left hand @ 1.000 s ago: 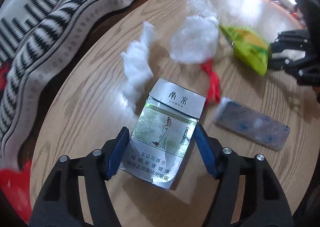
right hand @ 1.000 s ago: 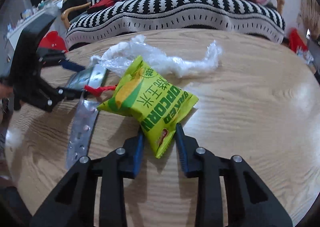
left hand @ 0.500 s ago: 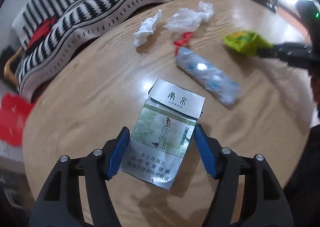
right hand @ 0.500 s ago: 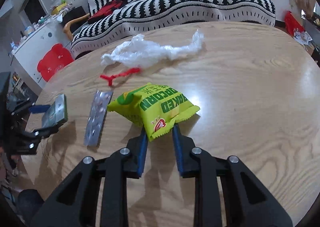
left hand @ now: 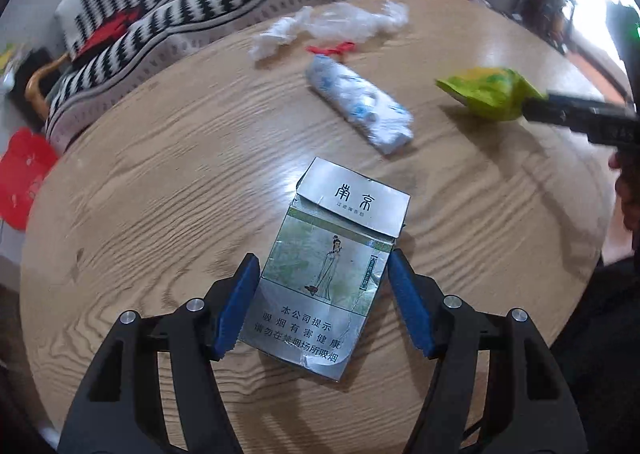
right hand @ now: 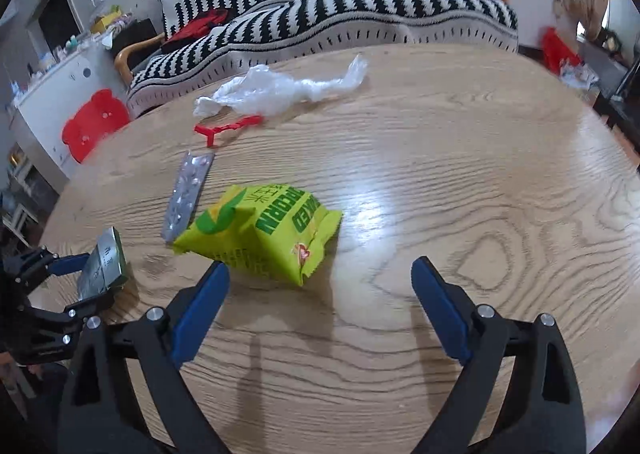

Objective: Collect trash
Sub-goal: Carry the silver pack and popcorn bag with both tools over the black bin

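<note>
Silver-grey card fills the left wrist view: a crumpled cigarette pack [left hand: 332, 274], lid flap bent up, sits clamped between the blue pads of the left hand-held gripper [left hand: 322, 302], which stands partly closed on the pack's two long sides. The pack hangs over the near part of the round wooden desk [left hand: 160, 174]. The right wrist view shows the same pack [right hand: 103, 264] edge-on at the far left, in the left hand-held gripper [right hand: 86, 274].

The right hand-held gripper [right hand: 320, 294] has its jaws opening wide, and no pad presses on anything. A yellow-green popcorn bag [right hand: 260, 226] sits just ahead of its left pad, apart from the right one; whether the bag rests on the desk or is off it I cannot tell. In the left view the bag [left hand: 492, 94] shows at the tip of the dark, blurred right hand-held gripper [left hand: 536, 104].

Farther back on the desk lie a silver blister strip [right hand: 188, 190], a small red plastic piece [right hand: 228, 128] and crumpled clear plastic film [right hand: 288, 90], the film nearest the striped black-and-white sofa cover [right hand: 320, 22].
</note>
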`<state>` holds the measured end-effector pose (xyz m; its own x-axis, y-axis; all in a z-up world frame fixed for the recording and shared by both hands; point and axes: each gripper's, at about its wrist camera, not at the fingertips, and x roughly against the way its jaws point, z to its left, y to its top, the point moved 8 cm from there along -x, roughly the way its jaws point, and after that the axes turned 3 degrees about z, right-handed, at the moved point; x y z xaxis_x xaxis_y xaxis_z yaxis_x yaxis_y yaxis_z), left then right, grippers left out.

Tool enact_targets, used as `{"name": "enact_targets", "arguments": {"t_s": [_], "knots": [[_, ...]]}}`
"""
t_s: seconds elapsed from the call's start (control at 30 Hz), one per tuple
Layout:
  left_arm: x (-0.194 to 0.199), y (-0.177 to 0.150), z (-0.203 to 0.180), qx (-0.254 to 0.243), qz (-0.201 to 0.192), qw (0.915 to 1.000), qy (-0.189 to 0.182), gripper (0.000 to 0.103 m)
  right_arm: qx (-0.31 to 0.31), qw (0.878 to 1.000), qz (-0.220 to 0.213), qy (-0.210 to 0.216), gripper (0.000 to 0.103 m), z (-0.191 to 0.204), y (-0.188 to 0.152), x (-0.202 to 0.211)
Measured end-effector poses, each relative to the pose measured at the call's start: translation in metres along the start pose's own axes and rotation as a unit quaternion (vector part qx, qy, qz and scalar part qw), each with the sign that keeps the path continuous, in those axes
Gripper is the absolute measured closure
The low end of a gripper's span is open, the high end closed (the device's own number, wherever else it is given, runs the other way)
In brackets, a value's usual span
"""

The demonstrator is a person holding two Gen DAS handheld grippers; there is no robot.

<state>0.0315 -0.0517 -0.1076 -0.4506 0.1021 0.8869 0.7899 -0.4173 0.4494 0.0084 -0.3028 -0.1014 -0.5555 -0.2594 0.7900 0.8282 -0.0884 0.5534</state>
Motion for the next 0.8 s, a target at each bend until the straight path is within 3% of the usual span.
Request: {"name": "enact_targets", "arguments": {"t_s": [0.03, 0.2, 0.43, 0.47, 0.57, 0.8], "knots": [[-0.002, 0.000, 0.004, 0.010, 0.000, 0.9999, -0.005, 0.038, 0.006, 1.000, 0.000, -0.001, 0.016, 0.002, 0.002, -0.003], [-0.008, -0.003, 0.019, 0.050, -0.002, 0.9985, -0.021, 0.038, 0.032, 0.999, 0.001, -0.004, 0.049, 0.016, 0.013, -0.015], [-0.011, -0.011, 0.013, 0.032, 0.006, 0.9994, -0.015, 0.038, 0.023, 0.999, -0.030, -0.004, 0.050, 0.016, 0.025, -0.006], [-0.011, -0.012, 0.012, 0.031, 0.006, 0.9994, -0.014, 0.038, 0.021, 0.999, -0.026, -0.002, 0.052, 0.015, 0.025, -0.008], [-0.011, -0.012, 0.010, 0.031, 0.007, 0.9994, -0.015, 0.038, 0.015, 1.000, -0.015, 0.011, 0.072, 0.017, 0.025, -0.013], [-0.006, -0.013, 0.011, 0.040, 0.000, 0.9990, -0.019, 0.039, 0.003, 0.999, -0.011, 0.030, 0.078, 0.022, 0.023, -0.012]]}}
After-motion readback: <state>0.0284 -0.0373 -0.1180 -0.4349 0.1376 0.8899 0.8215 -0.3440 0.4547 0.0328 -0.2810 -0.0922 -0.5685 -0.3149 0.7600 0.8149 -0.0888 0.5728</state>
